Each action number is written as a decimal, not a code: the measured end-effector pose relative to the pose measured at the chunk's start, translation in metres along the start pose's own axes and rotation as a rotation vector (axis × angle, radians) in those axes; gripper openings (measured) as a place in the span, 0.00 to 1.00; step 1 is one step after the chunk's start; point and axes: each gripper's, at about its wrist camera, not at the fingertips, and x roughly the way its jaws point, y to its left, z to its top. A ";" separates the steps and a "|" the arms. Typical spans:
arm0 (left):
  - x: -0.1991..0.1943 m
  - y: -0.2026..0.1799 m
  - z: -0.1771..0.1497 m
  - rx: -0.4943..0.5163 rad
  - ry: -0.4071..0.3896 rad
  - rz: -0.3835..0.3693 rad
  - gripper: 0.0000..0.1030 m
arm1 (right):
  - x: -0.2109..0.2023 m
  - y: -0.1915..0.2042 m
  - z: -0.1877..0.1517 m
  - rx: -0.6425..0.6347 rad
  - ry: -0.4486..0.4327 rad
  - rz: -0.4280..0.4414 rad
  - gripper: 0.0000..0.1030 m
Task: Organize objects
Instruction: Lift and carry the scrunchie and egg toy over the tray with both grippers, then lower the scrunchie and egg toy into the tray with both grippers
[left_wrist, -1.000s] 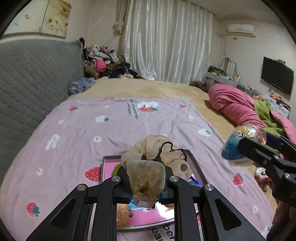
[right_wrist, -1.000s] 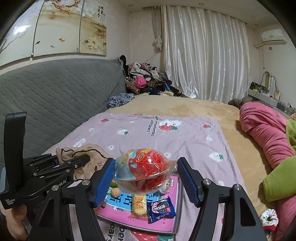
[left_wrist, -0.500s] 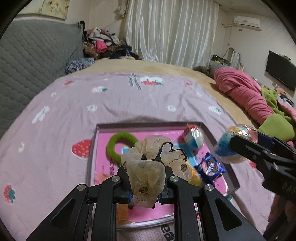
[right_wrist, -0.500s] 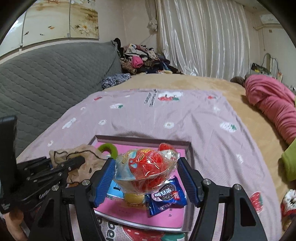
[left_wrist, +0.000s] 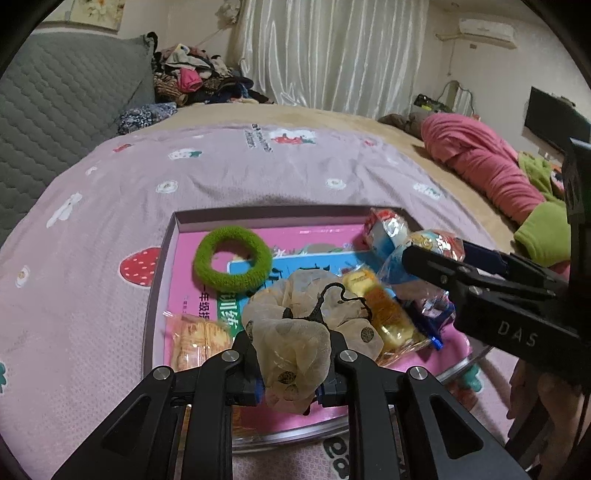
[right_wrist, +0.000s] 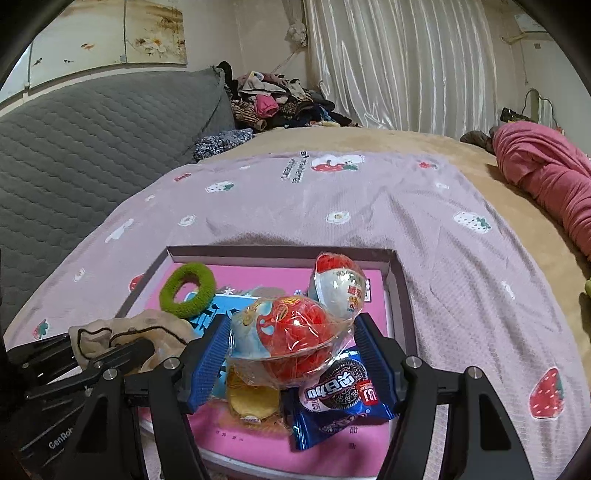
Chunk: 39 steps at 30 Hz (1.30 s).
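Note:
My left gripper (left_wrist: 291, 373) is shut on a beige gauze scrunchie (left_wrist: 306, 332) with a black cord, held just above the near left part of a shallow box tray (left_wrist: 258, 214). My right gripper (right_wrist: 291, 350) is shut on a red-and-blue toy egg in clear wrap (right_wrist: 291, 332), which hangs over the tray's (right_wrist: 280, 251) near right part. In the left wrist view the right gripper (left_wrist: 443, 266) and its egg (left_wrist: 417, 247) come in from the right. The right wrist view shows the left gripper (right_wrist: 110, 354) with the scrunchie (right_wrist: 147, 328) at lower left.
In the tray lie a green hair tie (left_wrist: 232, 258), a white-and-red wrapped egg (right_wrist: 340, 284), a blue cookie pack (right_wrist: 340, 391), yellow snack packs (left_wrist: 388, 314) and a cracker pack (left_wrist: 195, 339). It sits on a lilac strawberry blanket (right_wrist: 369, 206); a pink quilt (left_wrist: 480, 166) lies right.
Both grippers have sunk toward the tray and tipped further down, each keeping its load. The tray and its contents now fill more of both views.

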 end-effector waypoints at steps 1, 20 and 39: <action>0.002 0.000 -0.001 0.000 0.007 -0.001 0.19 | 0.003 -0.001 -0.002 0.002 0.001 -0.002 0.67; 0.024 0.004 -0.012 0.020 0.060 0.017 0.26 | 0.016 -0.007 -0.006 0.022 -0.020 -0.028 0.68; 0.023 0.003 -0.011 0.020 0.066 0.000 0.49 | 0.023 -0.006 -0.010 0.006 0.018 -0.038 0.75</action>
